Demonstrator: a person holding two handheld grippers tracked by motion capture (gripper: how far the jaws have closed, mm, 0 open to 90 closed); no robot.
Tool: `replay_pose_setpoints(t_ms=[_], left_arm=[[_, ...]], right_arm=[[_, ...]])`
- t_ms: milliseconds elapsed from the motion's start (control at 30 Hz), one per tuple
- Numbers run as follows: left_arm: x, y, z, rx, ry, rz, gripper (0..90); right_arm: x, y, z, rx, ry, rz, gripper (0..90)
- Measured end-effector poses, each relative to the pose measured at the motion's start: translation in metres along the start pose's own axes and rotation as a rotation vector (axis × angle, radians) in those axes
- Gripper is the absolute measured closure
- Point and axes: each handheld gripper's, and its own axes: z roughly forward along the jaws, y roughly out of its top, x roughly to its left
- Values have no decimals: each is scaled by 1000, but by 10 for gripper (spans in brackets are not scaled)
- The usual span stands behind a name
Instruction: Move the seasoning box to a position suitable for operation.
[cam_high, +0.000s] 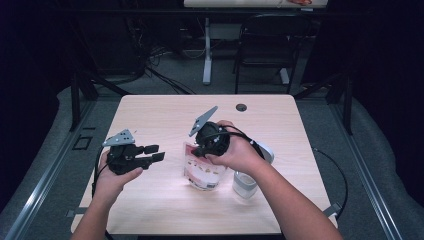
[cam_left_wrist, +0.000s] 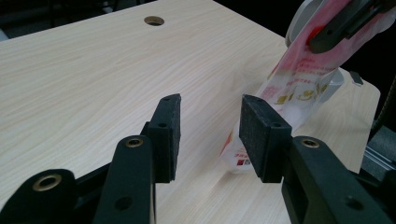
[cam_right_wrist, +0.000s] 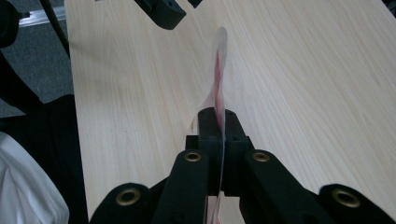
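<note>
A clear pouch (cam_high: 201, 174) with red and white print stands near the table's middle, its bottom on the wood. My right gripper (cam_high: 200, 149) comes down on its top edge and is shut on it. In the right gripper view the pouch (cam_right_wrist: 218, 70) shows edge-on as a thin sheet pinched between the jaws of the right gripper (cam_right_wrist: 218, 116). My left gripper (cam_high: 157, 152) is held above the table to the left of the pouch, pointing toward it, open with nothing between its jaws. In the left gripper view, the pouch (cam_left_wrist: 299, 79) leans beyond the open left gripper (cam_left_wrist: 210, 105).
A clear cup (cam_high: 245, 185) stands just right of the pouch, with a white round object (cam_high: 266, 150) behind the right hand. The light wooden table (cam_high: 165, 115) has a cable hole (cam_high: 241, 107) near its far edge. A chair and a desk leg stand beyond.
</note>
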Motion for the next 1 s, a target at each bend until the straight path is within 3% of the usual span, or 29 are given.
replay_pose_setpoints(t_ms=[167,433,900,1000], left_arm=[[-2,0,3,3,-12,10,579],[-8,-2,8,2,-72,32,565],[-16,-4,23,7,-177,63,472],[-19,-5,26,8,-191,87,463]], right_arm=[[2,-5,-8,-41,15,11,900],[6,-11,-19,-89,27,6,900],[6,-14,-36,-132,29,-7,900],[6,-14,-39,-140,31,-10,900]])
